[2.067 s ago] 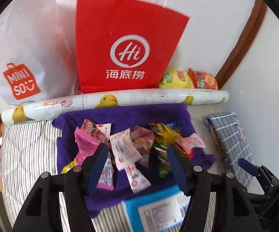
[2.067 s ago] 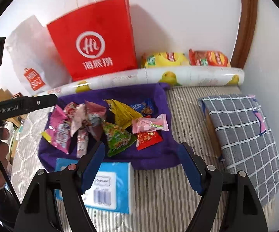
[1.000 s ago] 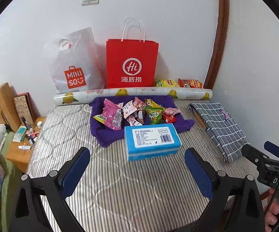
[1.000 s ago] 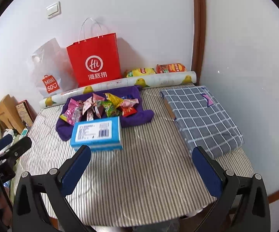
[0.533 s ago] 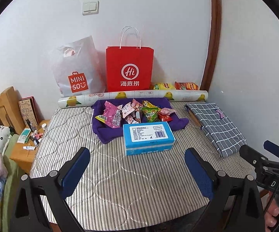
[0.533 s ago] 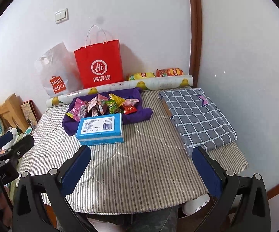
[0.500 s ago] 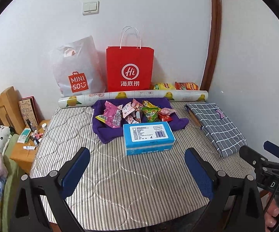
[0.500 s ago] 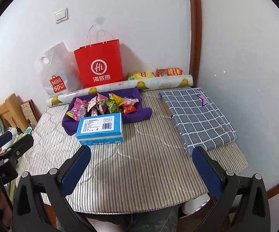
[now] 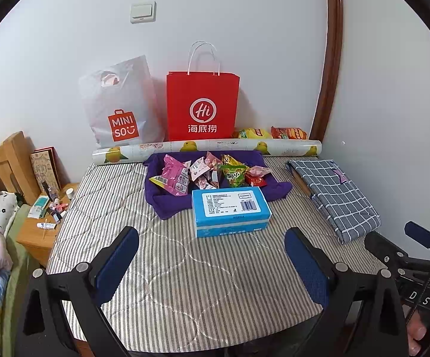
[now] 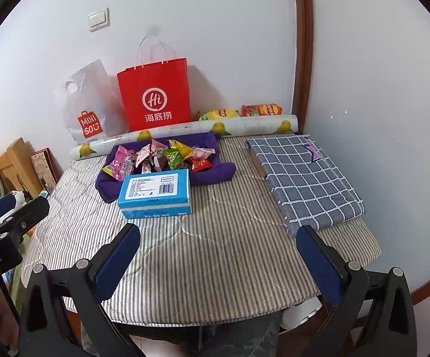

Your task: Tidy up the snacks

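Gaping wide and empty, both tools — left tool (image 9: 212, 263), right tool (image 10: 219, 263) — hover well short of the snacks (image 9: 212, 171).

Both tools are drawing back from the snack packets (image 9: 212, 171) on the purple cloth (image 9: 167, 205). The left hand-held gripper (image 9: 212, 263), earlier close over the pile with jaws narrower, is now hanging well short of the blue box (image 9: 229, 209), jaws spread wide. The right hand-held gripper (image 10: 219, 263) is likewise pulling away, opening wider, above the near edge of the striped mattress (image 10: 215, 267).
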`<move>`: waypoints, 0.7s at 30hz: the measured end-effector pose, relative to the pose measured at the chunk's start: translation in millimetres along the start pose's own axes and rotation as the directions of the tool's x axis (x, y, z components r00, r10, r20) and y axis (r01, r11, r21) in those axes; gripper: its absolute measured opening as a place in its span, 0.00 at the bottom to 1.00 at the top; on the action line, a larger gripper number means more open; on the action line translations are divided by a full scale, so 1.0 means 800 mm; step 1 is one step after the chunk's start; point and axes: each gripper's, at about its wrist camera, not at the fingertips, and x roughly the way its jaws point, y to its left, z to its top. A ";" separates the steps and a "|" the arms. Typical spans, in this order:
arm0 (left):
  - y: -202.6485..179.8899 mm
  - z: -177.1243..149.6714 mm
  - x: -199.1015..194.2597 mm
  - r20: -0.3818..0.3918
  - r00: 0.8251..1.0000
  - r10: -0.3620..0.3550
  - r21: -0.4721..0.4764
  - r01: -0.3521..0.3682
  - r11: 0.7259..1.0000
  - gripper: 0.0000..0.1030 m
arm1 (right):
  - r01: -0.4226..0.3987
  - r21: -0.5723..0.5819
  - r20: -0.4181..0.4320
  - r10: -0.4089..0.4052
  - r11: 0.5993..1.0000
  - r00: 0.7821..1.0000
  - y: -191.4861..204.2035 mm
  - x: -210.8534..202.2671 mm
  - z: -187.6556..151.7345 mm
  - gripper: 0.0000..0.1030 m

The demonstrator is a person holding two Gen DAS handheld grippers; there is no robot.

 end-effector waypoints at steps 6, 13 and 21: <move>0.000 -0.001 -0.001 0.000 1.000 -0.003 -0.002 0.003 1.000 0.96 | 0.000 -0.009 0.009 0.000 1.000 1.000 0.005 -0.004 -0.001 1.00; 0.001 -0.003 -0.002 0.000 1.000 -0.004 -0.004 0.004 1.000 0.96 | 0.003 -0.014 0.011 -0.002 1.000 1.000 0.008 -0.007 -0.001 1.00; 0.003 -0.003 -0.003 0.000 1.000 -0.005 -0.004 0.005 1.000 0.96 | 0.002 -0.014 0.012 -0.002 1.000 1.000 0.007 -0.008 -0.001 1.00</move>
